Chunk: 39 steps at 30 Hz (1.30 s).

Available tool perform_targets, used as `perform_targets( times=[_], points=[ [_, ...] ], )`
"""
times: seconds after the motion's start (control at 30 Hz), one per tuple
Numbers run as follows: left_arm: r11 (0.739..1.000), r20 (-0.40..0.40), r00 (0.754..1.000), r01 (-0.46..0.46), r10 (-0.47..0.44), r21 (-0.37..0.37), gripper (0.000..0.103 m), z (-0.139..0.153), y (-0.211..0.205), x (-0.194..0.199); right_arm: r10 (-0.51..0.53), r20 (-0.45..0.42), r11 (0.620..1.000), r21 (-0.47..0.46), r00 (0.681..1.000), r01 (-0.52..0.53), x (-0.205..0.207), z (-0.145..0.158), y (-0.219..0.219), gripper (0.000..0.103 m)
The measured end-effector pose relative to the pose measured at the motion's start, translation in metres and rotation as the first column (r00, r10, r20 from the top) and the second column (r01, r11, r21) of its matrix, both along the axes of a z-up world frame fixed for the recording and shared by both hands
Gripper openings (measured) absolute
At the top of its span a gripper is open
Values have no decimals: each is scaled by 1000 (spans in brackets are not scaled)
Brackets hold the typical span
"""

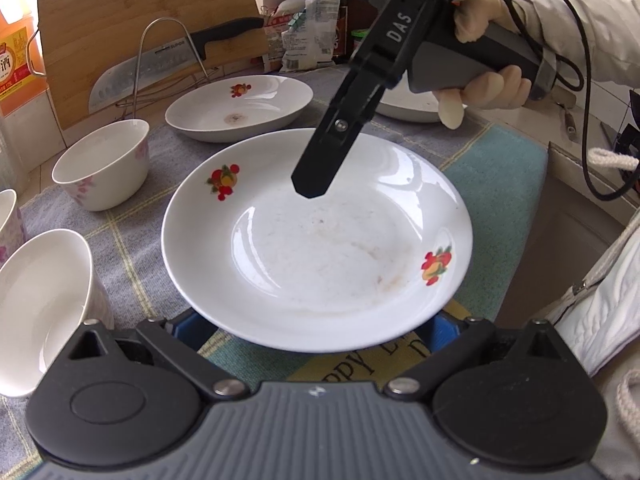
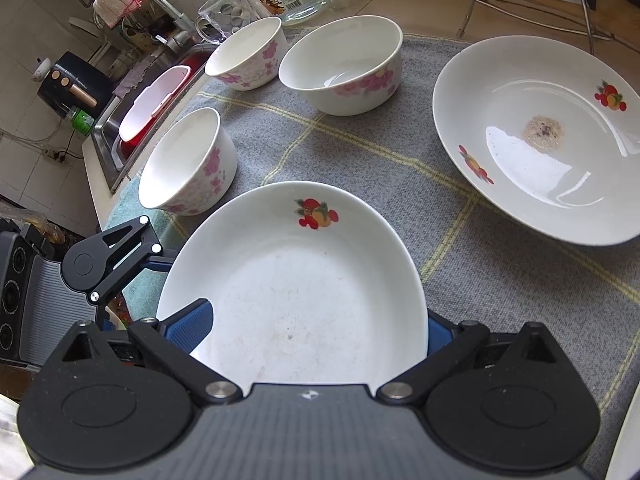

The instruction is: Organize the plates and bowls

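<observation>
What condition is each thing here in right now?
Near plate: faintly smeared.
Far plate: brown stain in the middle, resting on the cloth.
Bowls: three, upright.
Left tongs: open.
Right tongs: open, astride the near plate's rim.

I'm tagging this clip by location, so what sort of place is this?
Most likely a home kitchen counter. A steel sink with a tap sits at one end, a knife rests on a rack against a wooden cutting board, and plates and bowls sit on a cloth mat.
</observation>
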State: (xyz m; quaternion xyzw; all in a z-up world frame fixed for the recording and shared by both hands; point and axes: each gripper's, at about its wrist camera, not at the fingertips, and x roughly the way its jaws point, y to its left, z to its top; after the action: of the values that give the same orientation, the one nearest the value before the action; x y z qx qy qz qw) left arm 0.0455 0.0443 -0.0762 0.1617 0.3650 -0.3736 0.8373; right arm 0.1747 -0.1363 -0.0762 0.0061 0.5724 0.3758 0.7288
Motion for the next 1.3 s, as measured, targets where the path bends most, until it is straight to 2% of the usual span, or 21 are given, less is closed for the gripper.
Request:
perform_targets(
  times=[0.47,1.3],
  points=[
    [999,3,999,44,-44,-5,101,14,-33,10,-44,39,999,4,998,44,-6,18,-37,103],
    [990,10,990,144,-144,-9,101,27,-113,50,-144,93,989,23,985,143,2,39,-139,103]
  ],
)
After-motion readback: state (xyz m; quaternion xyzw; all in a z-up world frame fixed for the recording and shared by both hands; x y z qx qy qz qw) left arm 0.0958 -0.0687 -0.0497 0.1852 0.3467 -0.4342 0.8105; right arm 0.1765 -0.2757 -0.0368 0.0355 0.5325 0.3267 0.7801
